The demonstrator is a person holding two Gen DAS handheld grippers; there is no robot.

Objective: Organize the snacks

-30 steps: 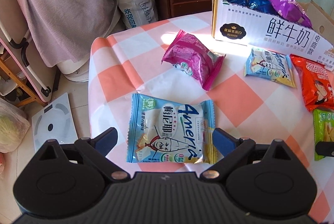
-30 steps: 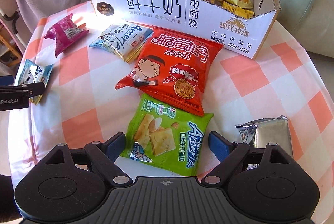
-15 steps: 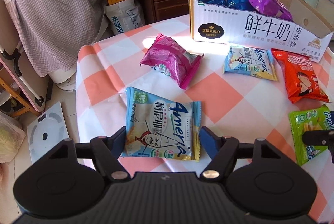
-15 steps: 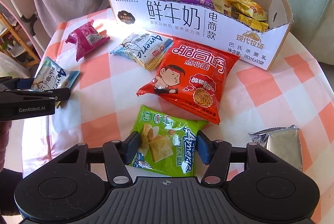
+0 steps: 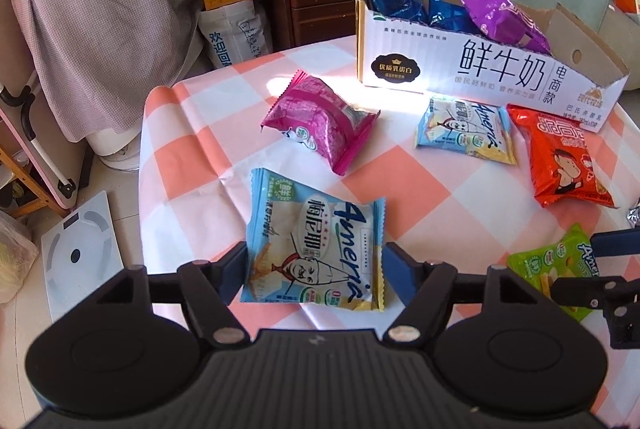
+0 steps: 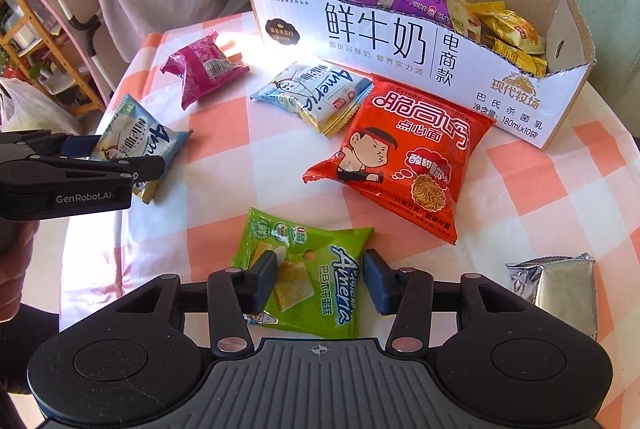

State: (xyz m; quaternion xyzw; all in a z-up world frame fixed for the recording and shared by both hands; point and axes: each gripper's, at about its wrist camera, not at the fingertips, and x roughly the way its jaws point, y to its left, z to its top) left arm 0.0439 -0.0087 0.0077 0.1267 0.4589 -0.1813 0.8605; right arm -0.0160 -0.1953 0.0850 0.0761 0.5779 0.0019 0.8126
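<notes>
The left gripper (image 5: 314, 271) pinches the light blue cracker packet (image 5: 316, 249) by its sides, its lower edge cut off by the gripper body. The right gripper (image 6: 320, 279) clamps the green cracker packet (image 6: 304, 273), one pad covering its left part. Beyond, the milk carton box (image 6: 400, 41) holds snacks, its far contents partly hidden on the checked tablecloth (image 6: 224, 133).

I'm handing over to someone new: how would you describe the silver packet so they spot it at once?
Start from the white milk carton box at the far side of the checked table. Come toward the near right edge, past the red noodle bag. The silver packet lies there alone, right of the green packet; it is the only plain foil one, with no print showing.
</notes>
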